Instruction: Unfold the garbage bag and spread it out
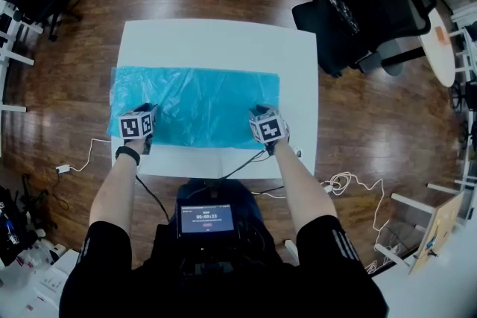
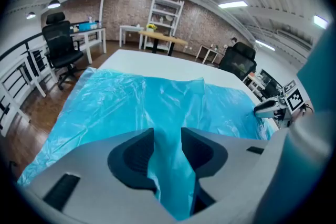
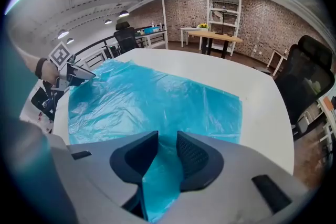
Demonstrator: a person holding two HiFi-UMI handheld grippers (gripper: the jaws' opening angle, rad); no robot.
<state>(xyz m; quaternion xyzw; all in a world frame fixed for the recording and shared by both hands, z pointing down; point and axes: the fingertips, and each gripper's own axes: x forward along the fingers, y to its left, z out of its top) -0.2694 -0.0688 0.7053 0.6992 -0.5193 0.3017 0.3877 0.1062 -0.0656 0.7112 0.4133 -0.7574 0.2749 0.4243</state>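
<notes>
Bag (image 1: 197,104) of thin, wrinkly blue plastic, rectangular, on white table (image 1: 223,37)

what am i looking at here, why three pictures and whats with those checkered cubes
There is no robot here: a person holds a hand-held gripper in each hand, and the cubes with square markers are part of those grippers. The head view comes from a camera on the person's head, looking down at a white table with a blue garbage bag lying spread on it. The other two pictures come from cameras riding on the left gripper and the right gripper, each looking along its own jaws. Each gripper is pinching the bag's near edge, one towards each end.
</notes>
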